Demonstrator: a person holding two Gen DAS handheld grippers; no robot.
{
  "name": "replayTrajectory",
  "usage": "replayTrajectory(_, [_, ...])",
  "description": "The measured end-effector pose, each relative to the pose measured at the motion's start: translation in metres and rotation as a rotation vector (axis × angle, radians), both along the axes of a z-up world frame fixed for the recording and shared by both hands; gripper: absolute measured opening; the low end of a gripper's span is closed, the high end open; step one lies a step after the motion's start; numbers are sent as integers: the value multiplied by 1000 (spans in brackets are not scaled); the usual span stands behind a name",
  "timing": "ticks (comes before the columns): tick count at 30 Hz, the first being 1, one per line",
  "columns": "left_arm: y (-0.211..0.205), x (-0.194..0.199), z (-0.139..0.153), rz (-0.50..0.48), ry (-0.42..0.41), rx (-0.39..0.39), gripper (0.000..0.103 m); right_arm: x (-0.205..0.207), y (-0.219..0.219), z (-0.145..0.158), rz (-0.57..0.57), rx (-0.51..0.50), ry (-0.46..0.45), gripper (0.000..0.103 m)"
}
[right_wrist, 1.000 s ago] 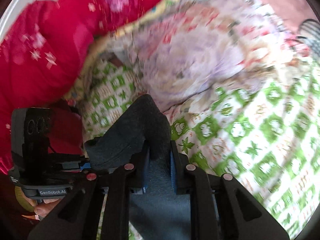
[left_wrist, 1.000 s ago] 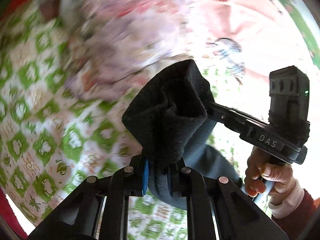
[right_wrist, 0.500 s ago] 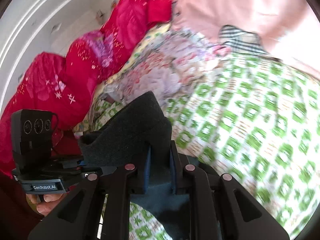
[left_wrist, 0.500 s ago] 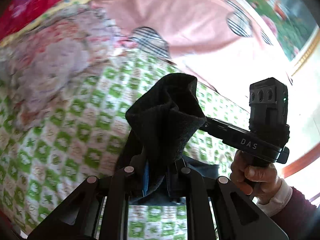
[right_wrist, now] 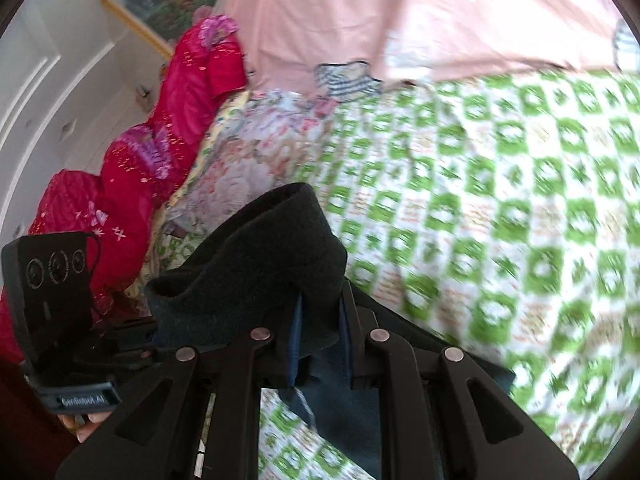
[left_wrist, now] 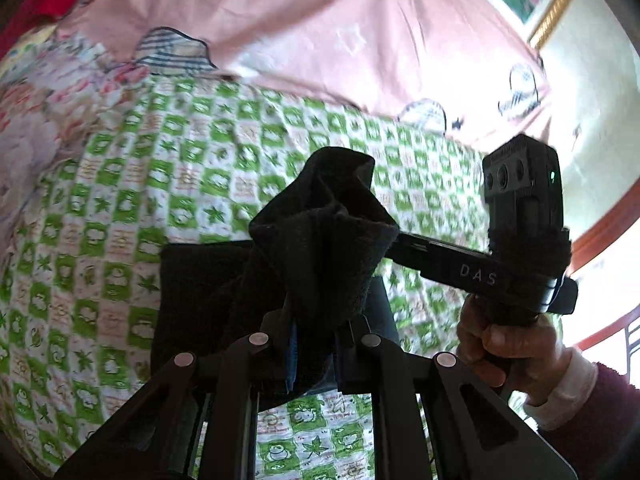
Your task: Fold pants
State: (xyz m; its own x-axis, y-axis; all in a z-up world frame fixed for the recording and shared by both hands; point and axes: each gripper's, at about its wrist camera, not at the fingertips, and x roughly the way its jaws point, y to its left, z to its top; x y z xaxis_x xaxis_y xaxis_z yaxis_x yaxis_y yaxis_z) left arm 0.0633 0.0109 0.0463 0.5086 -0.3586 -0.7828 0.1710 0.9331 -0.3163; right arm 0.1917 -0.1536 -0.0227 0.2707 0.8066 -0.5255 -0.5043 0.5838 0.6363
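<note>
A green-checked bedsheet (left_wrist: 120, 216) fills mid-frame in both views, with a pink cloth (left_wrist: 320, 28) across the top. The dark pants (left_wrist: 320, 240) bunch up at lower centre, rising above the left claw (left_wrist: 314, 356), which is clamped shut on them. The right claw (right_wrist: 320, 360) likewise pinches the pants (right_wrist: 260, 264), fabric hanging below.

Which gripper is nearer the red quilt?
Left. In the right wrist view the left gripper sits right beside the red quilt, while the right gripper is further out over the green checked bedspread. Both are shut on the pants.
</note>
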Motion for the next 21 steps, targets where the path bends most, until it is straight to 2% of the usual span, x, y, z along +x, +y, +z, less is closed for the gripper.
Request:
replayTrajectory(11, [-47,-1,-39,-82,44,87,13,1,-33,-45,-65,3,85,18])
replayTrajectory(16, [-61,-3,-48,-106,33,132,14,2,-41,-53,-86,-24,92,18])
replayTrajectory(21, [-78,-4,-59,-138,37,174,19,3,-58,-57,-133,-30,110,18])
